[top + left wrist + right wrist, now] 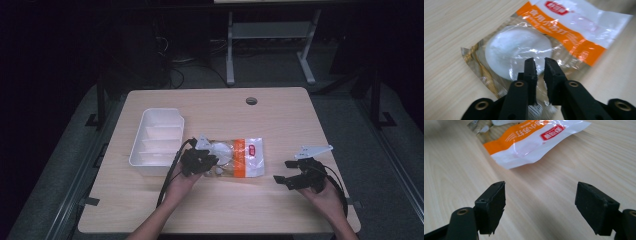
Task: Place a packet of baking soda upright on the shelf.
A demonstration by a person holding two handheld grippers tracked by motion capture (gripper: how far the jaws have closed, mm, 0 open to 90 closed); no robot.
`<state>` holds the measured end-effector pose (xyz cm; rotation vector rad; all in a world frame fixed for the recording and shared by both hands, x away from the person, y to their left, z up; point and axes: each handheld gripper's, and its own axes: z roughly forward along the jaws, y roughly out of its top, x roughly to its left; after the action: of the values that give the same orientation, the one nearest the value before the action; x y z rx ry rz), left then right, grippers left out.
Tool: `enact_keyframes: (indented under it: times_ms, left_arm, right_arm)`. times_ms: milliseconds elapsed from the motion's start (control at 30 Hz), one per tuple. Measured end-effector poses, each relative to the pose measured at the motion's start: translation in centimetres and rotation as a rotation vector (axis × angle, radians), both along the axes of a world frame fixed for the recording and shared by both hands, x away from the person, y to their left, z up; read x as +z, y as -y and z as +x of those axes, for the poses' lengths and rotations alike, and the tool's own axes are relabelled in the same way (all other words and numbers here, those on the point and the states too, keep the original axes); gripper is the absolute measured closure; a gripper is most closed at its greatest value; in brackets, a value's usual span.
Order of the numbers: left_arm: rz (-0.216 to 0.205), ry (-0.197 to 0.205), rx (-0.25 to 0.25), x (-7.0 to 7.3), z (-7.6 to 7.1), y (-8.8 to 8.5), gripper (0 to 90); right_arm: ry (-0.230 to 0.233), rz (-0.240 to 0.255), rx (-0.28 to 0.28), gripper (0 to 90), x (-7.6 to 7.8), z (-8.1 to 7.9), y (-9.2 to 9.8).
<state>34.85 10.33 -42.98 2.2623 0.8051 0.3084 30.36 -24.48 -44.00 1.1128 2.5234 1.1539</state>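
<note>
Nearest the bottom edge of the high view, the person's two forearms reach in over a light wooden desk (280,120). The right hand (327,197) holds the right tool (287,172) low over bare wood toward the desk's right side, well apart from everything else; in the right gripper view its two black jaws stand spread wide with nothing but wood grain between them, and the white end of a plastic packet (531,137) lies farther ahead, clear of the jaws. The left hand (180,185) holds the left tool (539,68) at the left end of that packet (235,157), which lies flat near the middle of the desk. In the left gripper view the jaws are drawn nearly together, a narrow gap between their tips, poised over the packet's clear portion just in front of a round white lump (517,51) sealed inside; whether they pinch the film I cannot tell. Beyond the lump runs an orange band with white lettering, then a white section bearing a red label. Left of the packet, just beside the left tool, sits a white plastic tray (150,117) with divided compartments. Farther back, near the desk's far edge, is a round cable hole (251,101), and beyond the desk a grey metal stand (270,35) rises from a dark floor.
</note>
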Motion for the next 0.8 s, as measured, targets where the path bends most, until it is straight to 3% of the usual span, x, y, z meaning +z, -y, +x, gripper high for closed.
enact_keyframes:
  times_ms: [167, 267, 333, 500, 533, 667, 800]
  left_arm:
    - [0.012, -0.019, 0.021, -0.2, 1.4, 0.6, 85.4]
    - [0.039, -0.027, 0.025, -0.5, 2.1, 0.9, 85.7]
    - [0.060, -0.054, 0.022, -1.1, 2.6, 1.2, 86.8]
    - [0.048, -0.071, 0.026, -1.3, 2.8, 1.2, 88.2]
    - [0.048, -0.075, 0.026, -1.3, 2.9, 1.2, 88.3]
    - [0.075, -0.066, 0.014, -1.2, 2.9, 1.4, 89.4]
    - [0.081, -0.063, 0.011, -1.2, 2.9, 1.4, 89.8]
  right_arm:
    - [-0.022, 0.007, -0.016, 23.8, 0.1, 0.8, -0.4]
    - [-0.029, 0.019, -0.027, 24.1, 0.2, 1.4, -0.5]
    - [-0.030, 0.024, -0.035, 24.1, 0.3, 1.7, -0.6]
    - [-0.031, 0.042, -0.052, 24.3, 0.7, 2.7, -1.0]
    - [-0.051, 0.045, -0.056, 24.2, 0.8, 3.4, -1.4]
    - [-0.055, 0.057, -0.060, 24.3, 0.9, 4.5, -2.1]
    - [-0.088, 0.065, -0.059, 24.2, 0.9, 5.7, -2.9]
